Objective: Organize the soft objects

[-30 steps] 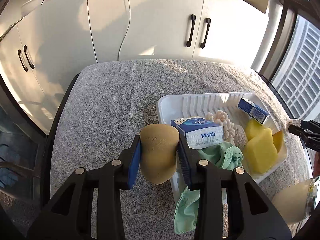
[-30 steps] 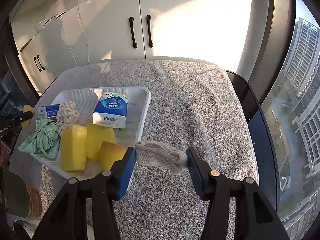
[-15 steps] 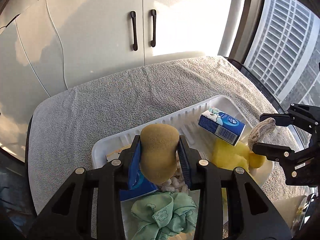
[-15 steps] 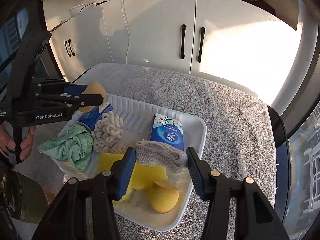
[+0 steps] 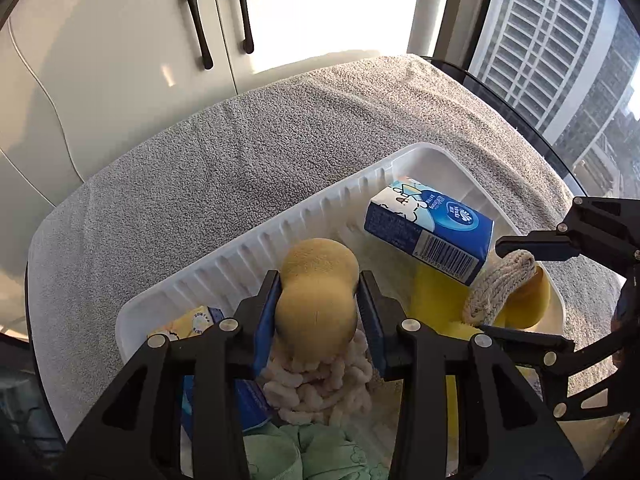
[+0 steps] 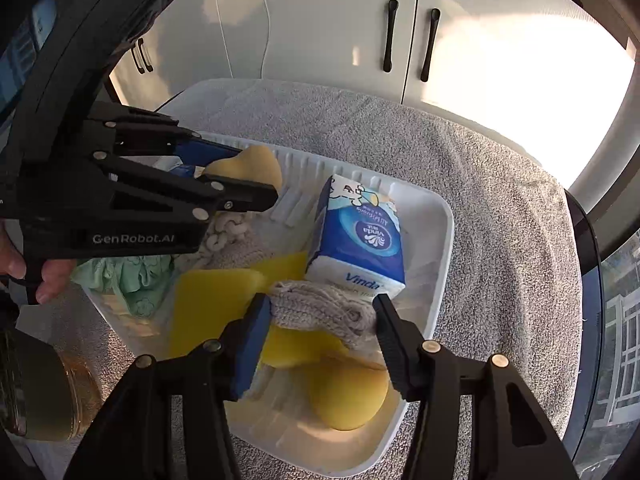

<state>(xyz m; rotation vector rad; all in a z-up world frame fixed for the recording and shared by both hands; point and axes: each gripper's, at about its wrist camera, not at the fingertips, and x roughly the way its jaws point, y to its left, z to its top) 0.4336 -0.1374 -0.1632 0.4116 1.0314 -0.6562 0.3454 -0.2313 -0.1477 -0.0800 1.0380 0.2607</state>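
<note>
grey towel (image 5: 248, 152) covers the table; white cabinets (image 6: 328, 32) behind; glass jar (image 6: 52, 396) nearby.

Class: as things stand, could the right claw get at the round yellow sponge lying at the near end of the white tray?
Probably not yet. The right claw is shut on a knitted grey cloth, so its jaws are full, and that cloth hangs directly over the round yellow sponge in the white tray. It would need to drop the cloth first.

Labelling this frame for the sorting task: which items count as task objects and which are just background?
Task objects:
- tan sponge, held in left gripper
- knitted cloth, held in right gripper
- white tray
- tissue pack
- yellow sponges
- green cloth
- cream chenille piece

Background:
- grey towel
- cabinet doors
- glass jar
</note>
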